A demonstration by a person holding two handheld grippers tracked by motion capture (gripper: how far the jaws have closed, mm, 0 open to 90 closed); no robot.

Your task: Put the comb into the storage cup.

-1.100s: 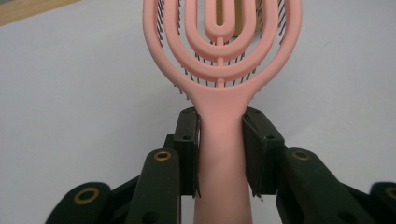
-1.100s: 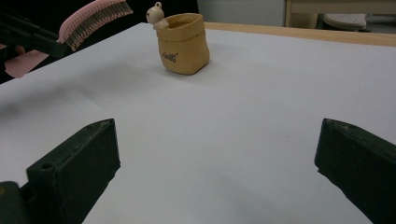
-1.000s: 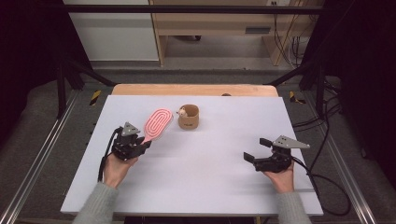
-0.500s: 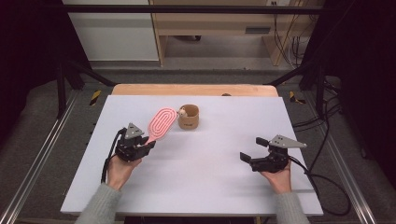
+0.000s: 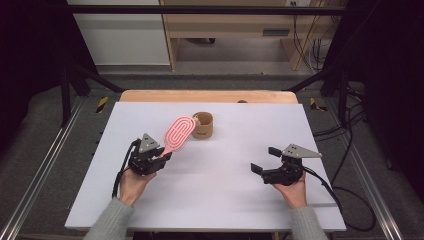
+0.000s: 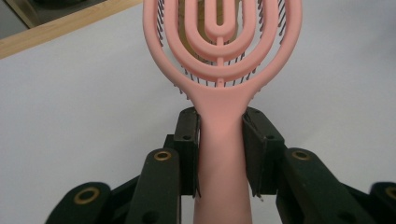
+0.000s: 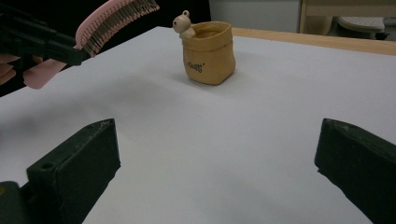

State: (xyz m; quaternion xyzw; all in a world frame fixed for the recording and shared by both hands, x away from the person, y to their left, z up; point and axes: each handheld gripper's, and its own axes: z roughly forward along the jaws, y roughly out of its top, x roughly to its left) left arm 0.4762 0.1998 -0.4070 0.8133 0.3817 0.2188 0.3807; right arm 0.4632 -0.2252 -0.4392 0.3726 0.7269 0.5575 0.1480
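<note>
Hairbrush [image 6: 223,70], one of them, pink, is clamped by its handle between the two black jaws of the left gripper [image 5: 161,157]; in the left gripper view the pads press the handle from both sides just below where it widens into the looped head. From the high view the brush slants up and away from that gripper, raised off the white table [image 5: 215,195], with its head reaching close to the small tan pot [image 5: 202,125]. In the right gripper view the dark bristles face down toward the table.

Right gripper [image 5: 266,161], nearer the right side of the table, has its jaws standing wide apart with nothing between them; bare tabletop shows in the gap. Each gripper is held by one hand, two hands and two grippers in all, well apart from each other.

Farther off stands the single pot, shaped like a little sack with a rolled rim. A small bear figure [image 7: 183,24] sits on its rim. Dark lettering is printed on the pot's side, too small to read.

Beyond the white top runs one strip of bare wood [image 5: 210,96] along the far edge
</note>
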